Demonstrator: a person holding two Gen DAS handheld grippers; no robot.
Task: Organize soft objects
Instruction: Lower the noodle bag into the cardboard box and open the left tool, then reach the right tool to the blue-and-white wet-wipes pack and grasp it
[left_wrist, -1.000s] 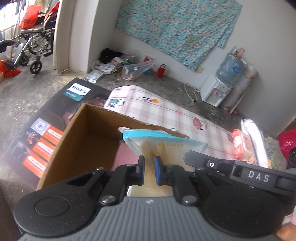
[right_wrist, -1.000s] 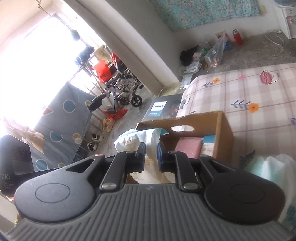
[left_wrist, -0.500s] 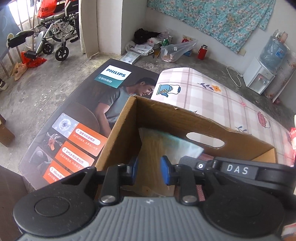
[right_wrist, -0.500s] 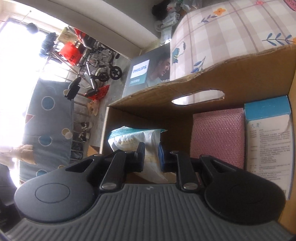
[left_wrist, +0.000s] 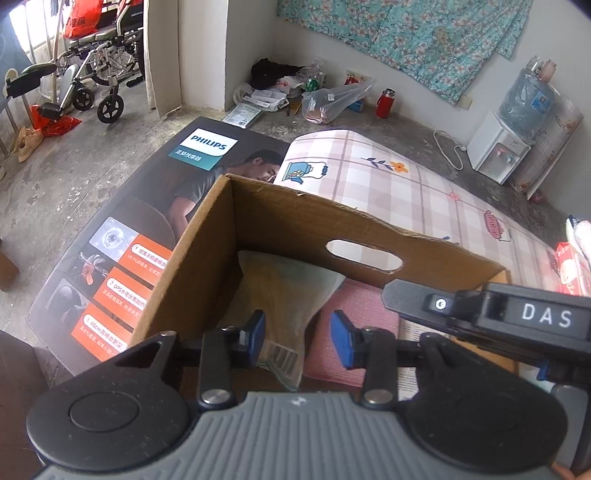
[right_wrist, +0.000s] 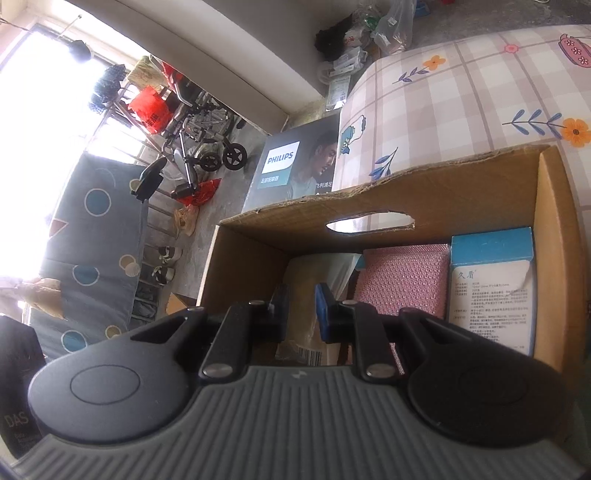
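Note:
An open cardboard box (left_wrist: 295, 206) (right_wrist: 369, 203) stands on a checked pink cloth. A soft pale pack (left_wrist: 280, 288) (right_wrist: 306, 273) with a barcode lies at its left end. Beside it lie a pink dotted pack (left_wrist: 354, 306) (right_wrist: 402, 280) and a blue-and-white carton (right_wrist: 491, 288). My left gripper (left_wrist: 299, 338) hangs over the box; its jaws are opening, and the pale pack lies between and below them, untouched. My right gripper (right_wrist: 301, 306) reaches into the box, its pads close on either side of the pale pack's near end. Its black housing shows at the right of the left wrist view.
A dark Philips carton (left_wrist: 155, 206) (right_wrist: 295, 166) lies flat on the concrete floor left of the box. The checked cloth (left_wrist: 406, 184) stretches behind it, with red packets (left_wrist: 569, 266) at its right edge. A wheelchair (left_wrist: 92, 74) and a water dispenser (left_wrist: 509, 140) stand farther off.
Both grippers came down with the pale pack from above the box into it. The left jaws have spread off the pack, which now rests against the box's left wall.

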